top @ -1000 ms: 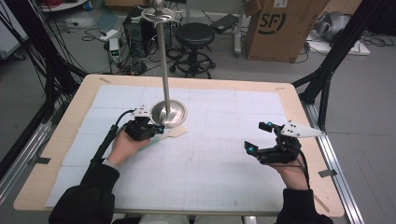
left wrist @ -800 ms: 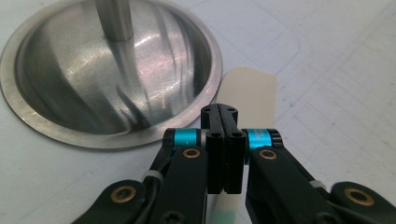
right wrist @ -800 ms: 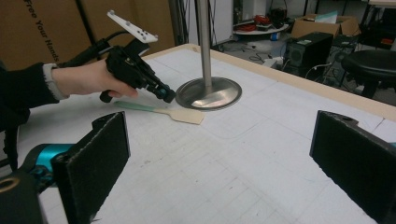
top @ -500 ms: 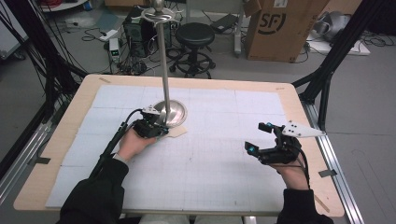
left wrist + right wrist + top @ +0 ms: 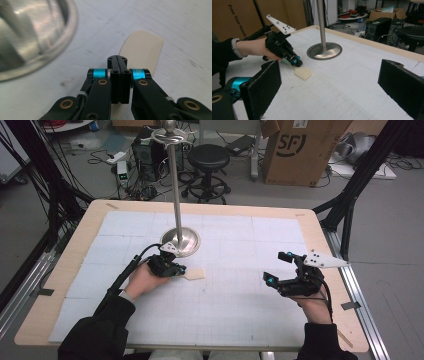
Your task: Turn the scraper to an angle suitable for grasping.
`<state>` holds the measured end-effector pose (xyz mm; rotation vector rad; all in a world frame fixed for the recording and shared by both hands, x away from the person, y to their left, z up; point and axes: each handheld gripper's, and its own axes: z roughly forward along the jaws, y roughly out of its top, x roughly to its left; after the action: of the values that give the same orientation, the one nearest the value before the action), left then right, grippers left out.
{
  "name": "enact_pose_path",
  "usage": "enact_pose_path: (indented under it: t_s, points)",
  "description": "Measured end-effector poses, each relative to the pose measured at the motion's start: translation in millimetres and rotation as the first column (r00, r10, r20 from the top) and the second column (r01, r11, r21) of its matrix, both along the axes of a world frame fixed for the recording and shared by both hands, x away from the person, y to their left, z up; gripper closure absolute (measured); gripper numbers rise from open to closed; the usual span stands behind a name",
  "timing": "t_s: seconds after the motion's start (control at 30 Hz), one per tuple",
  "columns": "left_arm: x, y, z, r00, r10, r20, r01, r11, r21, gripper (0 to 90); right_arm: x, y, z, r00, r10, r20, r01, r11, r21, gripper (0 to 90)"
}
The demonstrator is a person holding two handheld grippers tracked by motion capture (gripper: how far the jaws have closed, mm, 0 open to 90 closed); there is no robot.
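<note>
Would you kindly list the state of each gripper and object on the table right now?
Left gripper: shut on the beige spatula, low at the mat.
Beige spatula: flat on the mat, beside the stand base, apart from it.
Right gripper: open, nothing between its fingers.
Metal stand: upright on its round base.

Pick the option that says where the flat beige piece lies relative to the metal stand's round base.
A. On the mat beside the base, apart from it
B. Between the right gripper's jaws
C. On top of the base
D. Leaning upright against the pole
A: the flat beige piece lies on the white mat, apart from the stand's round base, at the tips of the left gripper.
</note>
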<state>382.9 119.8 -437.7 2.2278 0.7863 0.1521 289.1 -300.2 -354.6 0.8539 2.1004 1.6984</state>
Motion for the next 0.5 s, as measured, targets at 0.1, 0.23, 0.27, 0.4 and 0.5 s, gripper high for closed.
enact_pose_path:
  t_s: [0.1,0.23,0.27,0.4,0.5]
  points:
    - [-15.9,0.4,-2.7,0.9990,-0.044,-0.005,0.044,0.9985,-0.033,90.0,-0.6,-0.7,0.3,1.0000,0.000,0.002,0.000,1.000,-0.003,3.9]
    - [-36.8,2.1,-4.0,0.9948,-0.101,-0.009,0.101,0.9937,-0.049,90.0,0.1,-0.7,-0.4,1.0000,-0.004,0.001,0.004,1.000,-0.004,3.9]
    - [-41.6,2.6,-3.8,0.9929,-0.118,-0.008,0.118,0.9919,-0.047,90.0,0.1,-0.6,-0.3,1.0000,-0.004,0.002,0.004,1.000,-0.006,3.9]
    - [-57.9,3.0,-3.7,0.9903,-0.138,0.017,0.139,0.9895,-0.039,90.0,0.8,0.1,-0.7,1.0000,-0.005,-0.003,0.005,1.000,-0.010,3.9]
    - [-66.1,7.2,1.2,0.9906,-0.132,0.035,0.134,0.9883,-0.072,90.0,1.8,0.8,-1.2,1.0000,0.003,-0.004,-0.003,1.000,-0.007,3.9]
